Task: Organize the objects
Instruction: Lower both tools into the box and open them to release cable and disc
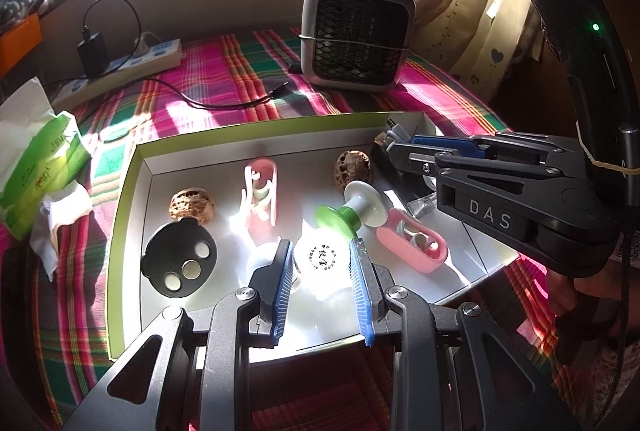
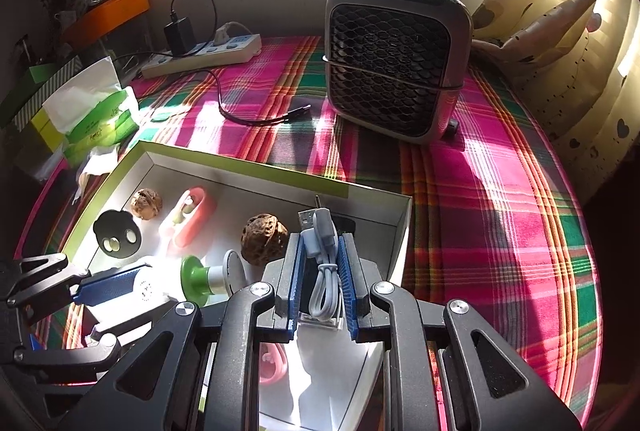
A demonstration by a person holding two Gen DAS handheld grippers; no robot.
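Grey cable (image 2: pixel 322 271) is clamped by the right gripper (image 2: pixel 320 271); it should be lowered gently into the box (image 2: pixel 248 167). Left gripper (image 1: pixel 320 267) fingers bracket a white jar (image 1: pixel 320 259), contact unclear.

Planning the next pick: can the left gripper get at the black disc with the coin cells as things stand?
Probably not yet. The left gripper has its fingers around a white round object. The black disc itself lies uncovered in the tray, just left of it.
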